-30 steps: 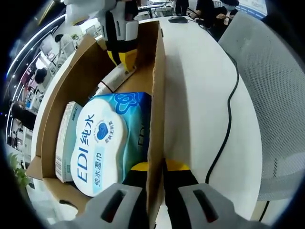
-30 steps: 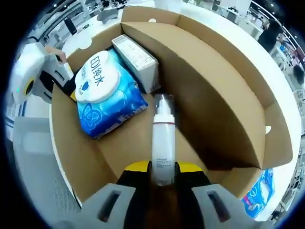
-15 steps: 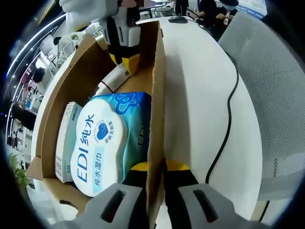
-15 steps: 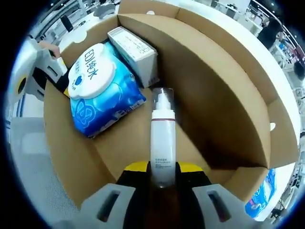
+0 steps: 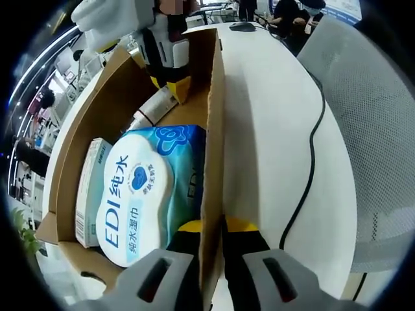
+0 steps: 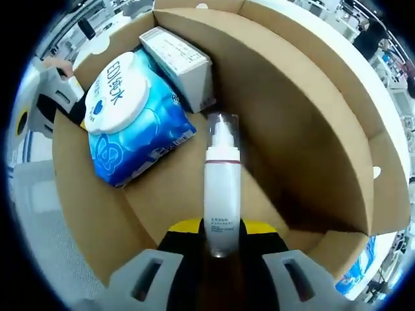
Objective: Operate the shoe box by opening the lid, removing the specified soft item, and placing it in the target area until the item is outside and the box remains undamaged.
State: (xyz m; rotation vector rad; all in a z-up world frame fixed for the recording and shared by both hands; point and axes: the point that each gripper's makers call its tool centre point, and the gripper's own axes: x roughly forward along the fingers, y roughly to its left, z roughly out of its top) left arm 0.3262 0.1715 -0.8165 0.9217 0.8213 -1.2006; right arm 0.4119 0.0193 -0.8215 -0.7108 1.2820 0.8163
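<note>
An open cardboard shoe box (image 5: 214, 116) lies on a white table. Inside it are a soft blue EDI wet-wipes pack (image 5: 146, 194), a small white and teal carton (image 5: 91, 181) and a white pump bottle (image 5: 154, 107). My left gripper (image 5: 212, 227) is shut on the box's near side wall. My right gripper (image 6: 220, 227) is shut on the bottle (image 6: 220, 188), which points along the box floor beside the wipes pack (image 6: 130, 116) and the carton (image 6: 175, 61). The right gripper (image 5: 176, 87) reaches into the box's far end. The left gripper (image 6: 65, 107) shows at the box's left wall.
A black cable (image 5: 311, 162) runs over the white table (image 5: 272, 129) beside the box. A grey mesh chair (image 5: 373, 116) stands to the right. Another blue pack (image 6: 360, 262) lies outside the box. People sit at desks far behind.
The right gripper has shifted slightly inside the box with the bottle still in its jaws. The left gripper has stayed clamped on the wall; wipes pack and carton have not moved.
</note>
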